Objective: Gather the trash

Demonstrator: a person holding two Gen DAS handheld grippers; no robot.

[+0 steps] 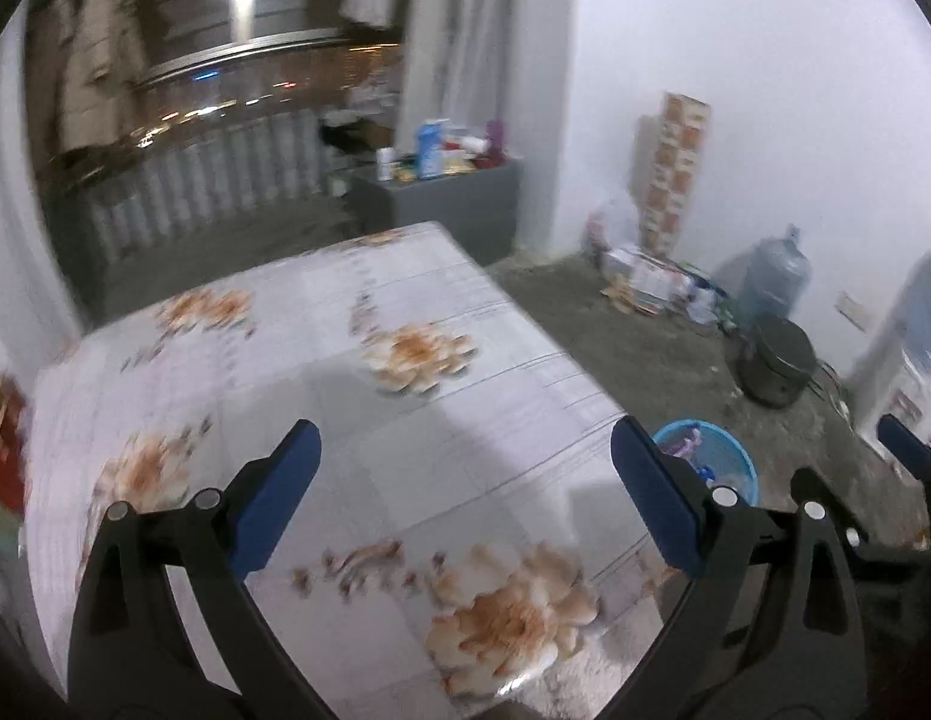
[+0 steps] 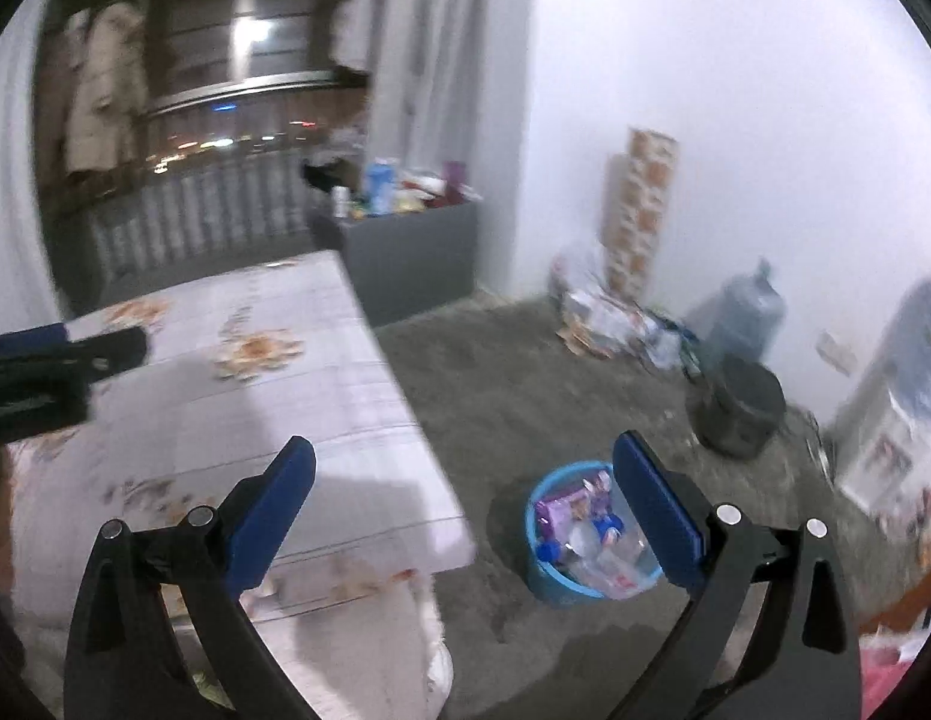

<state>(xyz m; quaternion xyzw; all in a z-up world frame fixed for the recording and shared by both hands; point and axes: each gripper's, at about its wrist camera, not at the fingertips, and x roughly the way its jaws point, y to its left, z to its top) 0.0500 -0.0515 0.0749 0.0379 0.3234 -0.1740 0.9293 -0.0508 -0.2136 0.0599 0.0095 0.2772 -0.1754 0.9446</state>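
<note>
Both the left gripper and the right gripper stand spread and empty, the round blue plastic bin of bottles and wrappers sitting on the floor just inside the right gripper's right-hand finger, nearer that hand.

No legible text anywhere; labels, packaging too blurred.

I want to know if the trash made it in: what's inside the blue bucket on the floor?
The blue bucket holds a purple packet and clear plastic bottles with blue caps. Anything beneath that top layer is covered.
</note>
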